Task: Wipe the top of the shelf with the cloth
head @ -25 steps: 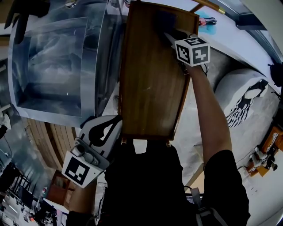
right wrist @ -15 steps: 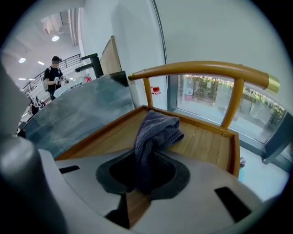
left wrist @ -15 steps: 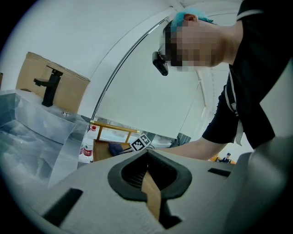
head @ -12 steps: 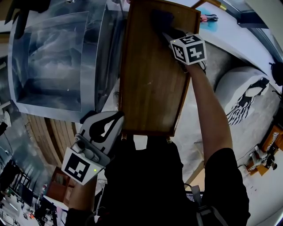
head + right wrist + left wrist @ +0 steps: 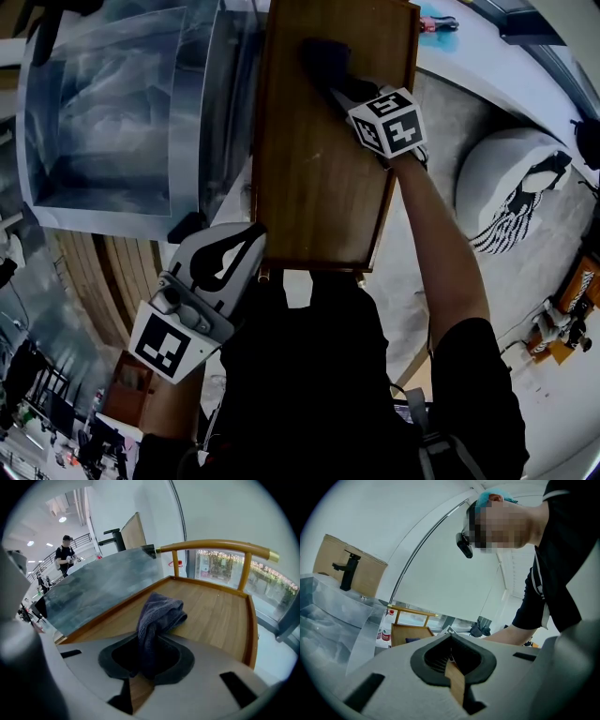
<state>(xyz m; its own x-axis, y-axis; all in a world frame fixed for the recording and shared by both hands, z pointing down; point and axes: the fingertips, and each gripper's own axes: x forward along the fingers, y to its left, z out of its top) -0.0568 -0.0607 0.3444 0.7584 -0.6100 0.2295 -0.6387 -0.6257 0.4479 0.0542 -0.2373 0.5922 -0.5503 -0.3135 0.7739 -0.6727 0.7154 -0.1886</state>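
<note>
The wooden shelf top [image 5: 319, 178] runs lengthwise away from me in the head view, with a raised rim. A dark blue-grey cloth [image 5: 323, 58] lies bunched on its far part, and my right gripper [image 5: 345, 86] is shut on the cloth. In the right gripper view the cloth [image 5: 157, 620] hangs from the closed jaws onto the shelf top [image 5: 211, 616]. My left gripper [image 5: 234, 258] is held off the shelf's near left corner, shut with nothing in it. In the left gripper view my left gripper [image 5: 451, 656] points upward.
A metal sink basin [image 5: 103, 131] with a grey counter lies left of the shelf. A wooden rail [image 5: 220, 545] runs along the shelf's far end. A white cushion with a dark pattern [image 5: 511, 197] sits at the right. My torso stands at the shelf's near end.
My right gripper has dragged the cloth leftward and slightly nearer across the shelf's far end. The left gripper has stayed by the near left corner.
</note>
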